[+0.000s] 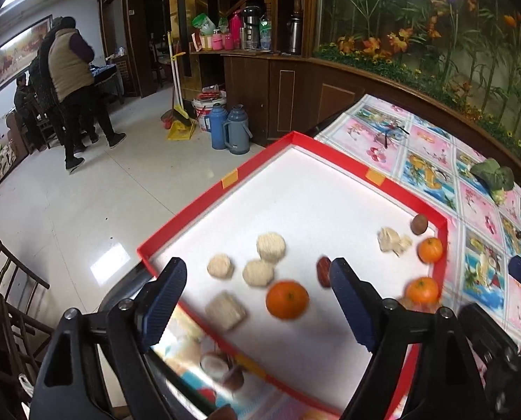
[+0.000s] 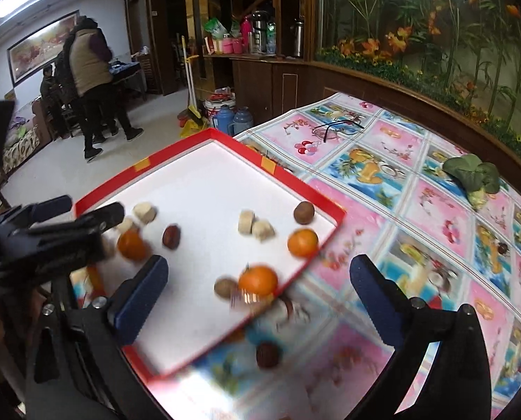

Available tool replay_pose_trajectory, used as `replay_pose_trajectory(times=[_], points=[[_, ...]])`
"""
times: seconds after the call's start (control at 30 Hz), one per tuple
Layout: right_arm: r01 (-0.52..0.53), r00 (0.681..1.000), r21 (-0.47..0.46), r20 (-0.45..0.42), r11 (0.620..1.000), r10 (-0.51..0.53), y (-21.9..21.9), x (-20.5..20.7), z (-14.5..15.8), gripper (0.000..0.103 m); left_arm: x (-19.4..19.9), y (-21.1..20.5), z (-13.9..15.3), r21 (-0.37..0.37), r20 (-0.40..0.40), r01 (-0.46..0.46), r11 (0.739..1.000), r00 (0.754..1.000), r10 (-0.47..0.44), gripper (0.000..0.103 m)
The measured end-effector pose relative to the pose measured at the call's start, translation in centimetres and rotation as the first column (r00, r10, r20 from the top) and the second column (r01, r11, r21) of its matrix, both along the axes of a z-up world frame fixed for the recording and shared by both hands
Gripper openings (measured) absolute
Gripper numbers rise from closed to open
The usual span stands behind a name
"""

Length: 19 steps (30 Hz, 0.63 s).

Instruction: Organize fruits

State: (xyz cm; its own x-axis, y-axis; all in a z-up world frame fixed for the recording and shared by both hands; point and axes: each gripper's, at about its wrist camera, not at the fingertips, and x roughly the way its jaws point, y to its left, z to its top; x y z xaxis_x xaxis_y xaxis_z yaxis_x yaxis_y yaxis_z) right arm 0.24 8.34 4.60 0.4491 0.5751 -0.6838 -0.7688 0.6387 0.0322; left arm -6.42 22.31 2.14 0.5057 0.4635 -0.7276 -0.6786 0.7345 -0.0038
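Observation:
A red tray (image 1: 295,136) with a white floor lies on the flowered tablecloth. Three oranges lie in it: one (image 1: 287,300) near the middle and two (image 1: 430,250) (image 1: 422,290) by the right rim. Several beige lumps (image 1: 270,246), a red date (image 1: 324,271) and a brown round fruit (image 1: 419,224) lie scattered in the tray too. My left gripper (image 1: 258,269) hangs open above the tray, holding nothing. My right gripper (image 2: 259,266) is open wide over the tray's near rim (image 2: 204,133); an orange (image 2: 258,280) and a brown fruit (image 2: 225,287) lie below it, untouched. Another date (image 2: 267,355) rests on the cloth outside the tray.
A green leafy vegetable (image 2: 474,175) lies far right on the cloth. The tray overhangs the table's left edge, with tiled floor below. Two thermos flasks (image 1: 237,129) and a bucket stand by the wooden cabinet. People (image 1: 68,70) stand far back left. A wooden chair (image 1: 8,297) is at left.

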Motion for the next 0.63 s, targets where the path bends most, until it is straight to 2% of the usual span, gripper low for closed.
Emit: replay_pose_trajectory(times=[0.2, 0.33, 0.43, 0.63], points=[[-0.034, 0.999, 0.002, 0.034, 0.999, 0.034, -2.4, -2.5, 0.7, 0.103, -0.9, -1.9, 0.3, -0.006, 0.004, 0.025, 1.000, 1.000, -0.025, 0.085], [-0.044, 0.998, 0.008, 0.044, 0.999, 0.044, -3.2, -3.2, 0.9, 0.103, -1.6, -2.6, 0.9, -0.004, 0.027, 0.036, 0.999, 0.999, -0.035, 0.103], [-0.042, 0.998, 0.010, 0.042, 0.999, 0.041, -3.5, -3.3, 0.9, 0.103, -1.9, -2.9, 1.3, 0.014, 0.047, 0.025, 1.000, 0.999, -0.025, 0.103], [-0.042, 0.998, 0.007, 0.042, 0.999, 0.042, -3.5, -4.0, 0.9, 0.103, -1.7, -3.0, 1.2, 0.030, 0.038, 0.022, 0.999, 0.999, -0.023, 0.103]])
